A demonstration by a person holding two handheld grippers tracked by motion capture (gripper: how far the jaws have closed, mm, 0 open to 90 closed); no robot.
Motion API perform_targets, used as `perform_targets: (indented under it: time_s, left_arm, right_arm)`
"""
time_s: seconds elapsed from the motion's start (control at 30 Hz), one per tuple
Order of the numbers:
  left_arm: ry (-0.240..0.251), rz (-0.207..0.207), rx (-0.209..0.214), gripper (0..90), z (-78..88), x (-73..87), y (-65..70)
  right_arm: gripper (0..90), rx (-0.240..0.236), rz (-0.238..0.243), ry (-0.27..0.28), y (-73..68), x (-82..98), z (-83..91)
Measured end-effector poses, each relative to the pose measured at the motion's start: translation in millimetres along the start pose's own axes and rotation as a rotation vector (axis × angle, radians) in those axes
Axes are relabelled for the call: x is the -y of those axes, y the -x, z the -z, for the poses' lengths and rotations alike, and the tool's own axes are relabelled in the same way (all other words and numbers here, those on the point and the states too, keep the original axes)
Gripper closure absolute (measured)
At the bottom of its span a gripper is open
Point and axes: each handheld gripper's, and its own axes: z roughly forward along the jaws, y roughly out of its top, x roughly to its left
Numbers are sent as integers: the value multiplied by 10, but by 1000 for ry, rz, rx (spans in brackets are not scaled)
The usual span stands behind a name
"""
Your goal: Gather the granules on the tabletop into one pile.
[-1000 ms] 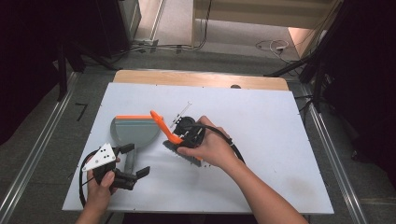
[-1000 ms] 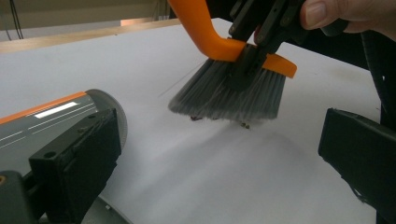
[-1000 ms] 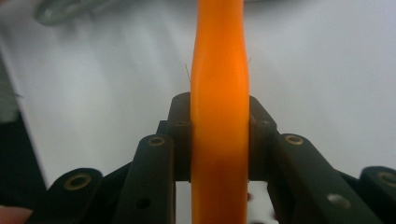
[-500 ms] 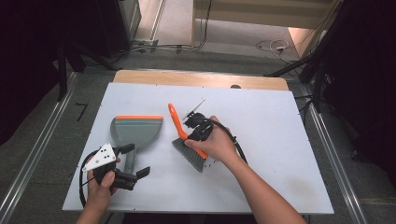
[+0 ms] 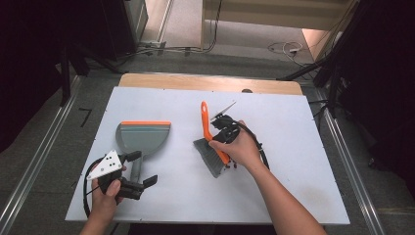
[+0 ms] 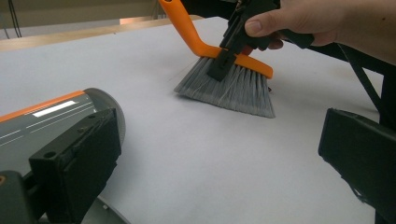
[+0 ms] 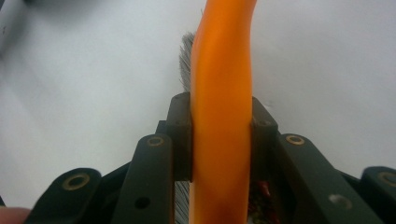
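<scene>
The right claw [image 5: 221, 136] is clamped tight on the orange handle of a hand brush [image 5: 211, 147]: in the right gripper view both black jaws press flat against the sides of the handle [image 7: 223, 116], gripping low, near where it joins the brush head. That low hold probably gives firm control over the bristles [image 6: 233, 88], which splay against the white surface [image 5: 293, 147] right of centre, while the free end of the handle slants up and away from the person. In the left gripper view the brush head [image 6: 240, 63] sits tilted with its grey bristle tips touching the surface, a sweeping posture rather than a carrying one. The left claw [image 5: 134, 181] rests near the front left edge with its jaws spread apart; one jaw lies just beside the handle of the grey dustpan [image 5: 142, 139], but the jaws do not press on it, so the pan looks merely guarded, not gripped. The dustpan lies flat, its orange-lipped mouth facing away from the person, well apart from the brush. No crumbs or debris can be made out between the two. Judging by this layout, the brush is set to sweep leftward toward the pan, and the left claw waits close by to steady it.
</scene>
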Motion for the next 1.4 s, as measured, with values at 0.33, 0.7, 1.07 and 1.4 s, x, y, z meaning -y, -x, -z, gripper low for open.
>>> perform_targets:
  time_s: [0.33, 0.7, 1.07, 1.4]
  left_arm:
    - [-1, 0, -1, 2, -3, 1, 3]
    - [-2, 0, 0, 2, -7, 2, 5]
    - [-1, -1, 0, 2, -1, -1, 7]
    - [-6, -2, 1, 2, -27, 1, 7]
  right_arm:
    - [672, 19, -48, 13, 203, 56, 88]
    - [670, 55, -73, 26, 346, 121, 171]
    - [670, 75, -97, 38, 417, 157, 215]
    - [681, -21, -49, 131, 319, 191, 373]
